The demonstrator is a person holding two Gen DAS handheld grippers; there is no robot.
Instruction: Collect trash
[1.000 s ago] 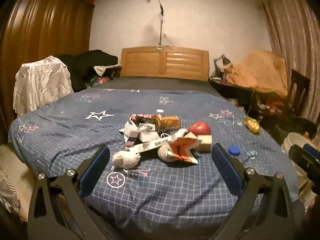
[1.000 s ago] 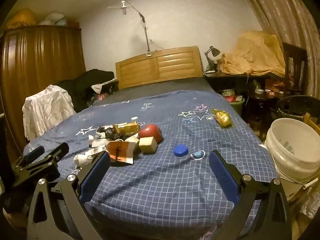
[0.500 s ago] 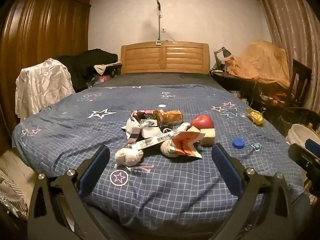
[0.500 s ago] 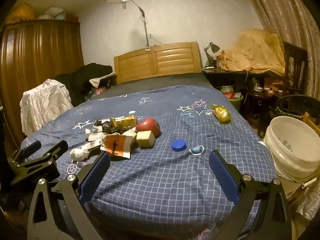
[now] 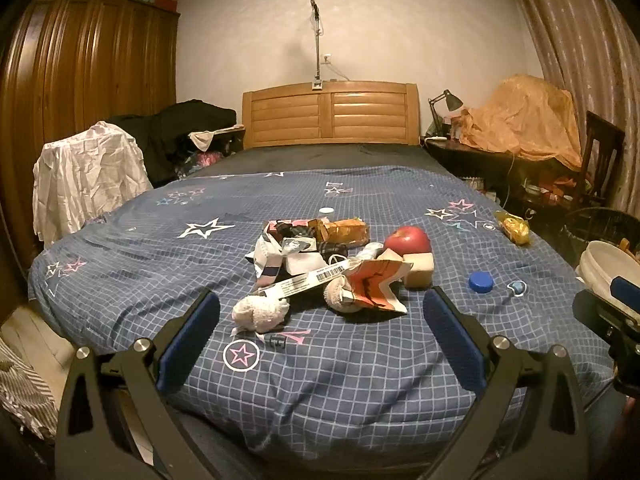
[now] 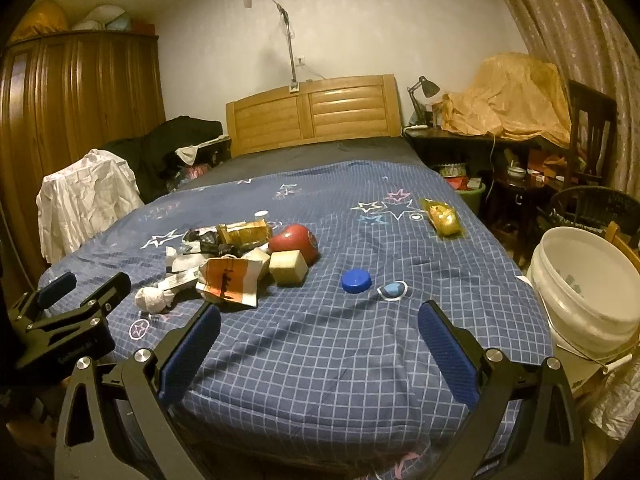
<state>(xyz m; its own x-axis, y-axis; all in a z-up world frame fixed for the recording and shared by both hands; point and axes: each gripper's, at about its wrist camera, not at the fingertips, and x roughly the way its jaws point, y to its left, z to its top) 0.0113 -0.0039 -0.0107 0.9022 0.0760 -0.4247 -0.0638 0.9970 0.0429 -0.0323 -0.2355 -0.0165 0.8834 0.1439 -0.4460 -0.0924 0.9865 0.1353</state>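
Observation:
A pile of trash lies on the blue checked bedspread (image 5: 320,360): crumpled tissue (image 5: 260,312), an orange-and-white wrapper (image 5: 376,284), a barcode strip (image 5: 308,280) and brown snack packets (image 5: 344,232). A red apple (image 5: 408,240), a wooden block (image 5: 418,276) and a blue cap (image 5: 480,282) lie beside it. A yellow wrapper (image 6: 442,216) lies at the far right. My left gripper (image 5: 320,320) is open and empty before the pile. My right gripper (image 6: 318,328) is open and empty, short of the blue cap (image 6: 356,280). A white bucket (image 6: 588,280) stands right of the bed.
A wooden headboard (image 5: 330,114) is at the back. A white cloth drapes a chair (image 5: 86,176) on the left, by a wardrobe (image 5: 80,100). A cluttered desk (image 6: 500,140) and dark chair (image 6: 588,128) stand on the right. The left gripper also shows in the right wrist view (image 6: 68,312).
Both views have tilted up and drawn back slightly, so the pile sits a little lower and farther. Both grippers stay open and empty.

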